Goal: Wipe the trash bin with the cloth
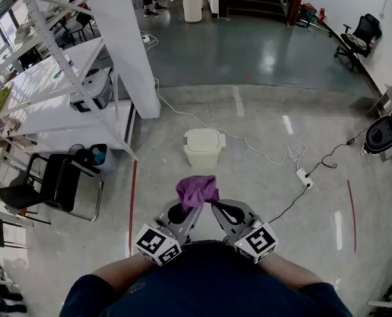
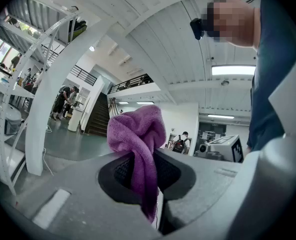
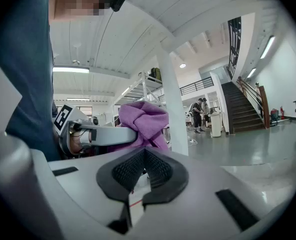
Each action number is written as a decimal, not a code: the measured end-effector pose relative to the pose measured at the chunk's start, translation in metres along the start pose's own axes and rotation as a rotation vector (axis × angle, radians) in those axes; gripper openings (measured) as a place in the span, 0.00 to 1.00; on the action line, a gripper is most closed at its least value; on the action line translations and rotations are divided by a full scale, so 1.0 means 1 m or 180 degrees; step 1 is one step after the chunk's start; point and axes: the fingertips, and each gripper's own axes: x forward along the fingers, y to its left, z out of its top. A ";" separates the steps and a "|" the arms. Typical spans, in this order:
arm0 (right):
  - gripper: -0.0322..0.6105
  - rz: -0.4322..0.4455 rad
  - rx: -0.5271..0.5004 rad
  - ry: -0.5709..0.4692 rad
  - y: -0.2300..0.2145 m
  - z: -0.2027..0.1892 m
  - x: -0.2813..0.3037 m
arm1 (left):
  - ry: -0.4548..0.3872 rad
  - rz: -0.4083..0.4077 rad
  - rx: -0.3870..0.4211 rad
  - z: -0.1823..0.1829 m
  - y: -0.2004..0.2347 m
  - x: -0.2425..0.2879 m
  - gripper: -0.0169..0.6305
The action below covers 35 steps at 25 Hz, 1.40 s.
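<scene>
Trash bin: cream-white, with rounded corners and a closed lid. It stands upright on the grey floor, its long axis vertical and the lid facing up.
Cloth: purple terry, bunched into a knot-like wad. It is on the person's side of the trash bin, near it but clear of it and raised off the floor.
Cloth axis: the long axis runs along the jaws. The wad sits beyond the tips, toward the trash bin, and a narrow tail trails back between the pads.
Left gripper: jaws closed on the tail of the cloth. It is nearer the person than the trash bin, with its tips aimed toward the bin.
Right gripper: jaws drawn together with nothing between the pads. The cloth sits just past its tips, beside the left gripper.
White cable: loops across the floor to the right of the trash bin and ends at a power strip.
Shelving rack: white, well to the left of the trash bin.
Black chair: left of the trash bin, below the rack.
</scene>
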 end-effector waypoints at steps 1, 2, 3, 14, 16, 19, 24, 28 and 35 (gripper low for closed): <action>0.06 0.0007 0.0003 -0.0001 0.000 0.001 -0.002 | -0.0001 0.0004 -0.0001 0.000 -0.002 0.001 0.09; 0.06 0.0013 0.0005 -0.0002 0.000 0.001 -0.003 | -0.0001 0.0008 -0.0002 0.000 -0.004 0.001 0.09; 0.06 0.0019 0.0005 -0.0002 0.000 0.002 -0.005 | 0.0000 0.0013 -0.0002 0.000 -0.005 0.002 0.09; 0.06 0.0075 0.0001 -0.0023 -0.006 0.004 -0.013 | -0.0025 0.0064 0.0016 0.002 -0.012 0.010 0.09; 0.06 0.0103 -0.0011 -0.0047 -0.008 0.004 -0.017 | -0.0018 0.0072 0.0016 0.001 -0.016 0.014 0.09; 0.06 0.0127 -0.0035 -0.0069 -0.014 0.006 -0.026 | -0.0022 0.0100 0.0032 0.001 -0.023 0.020 0.09; 0.06 0.0176 0.0000 -0.0081 -0.028 0.001 -0.043 | -0.0031 0.0175 0.0042 -0.007 -0.036 0.035 0.09; 0.06 0.0276 0.0027 -0.0045 -0.037 -0.006 -0.059 | -0.0019 0.0247 0.0039 -0.017 -0.050 0.048 0.09; 0.06 0.0309 0.0045 -0.0005 -0.053 -0.014 -0.064 | -0.0038 0.0338 -0.0055 -0.026 -0.045 0.061 0.09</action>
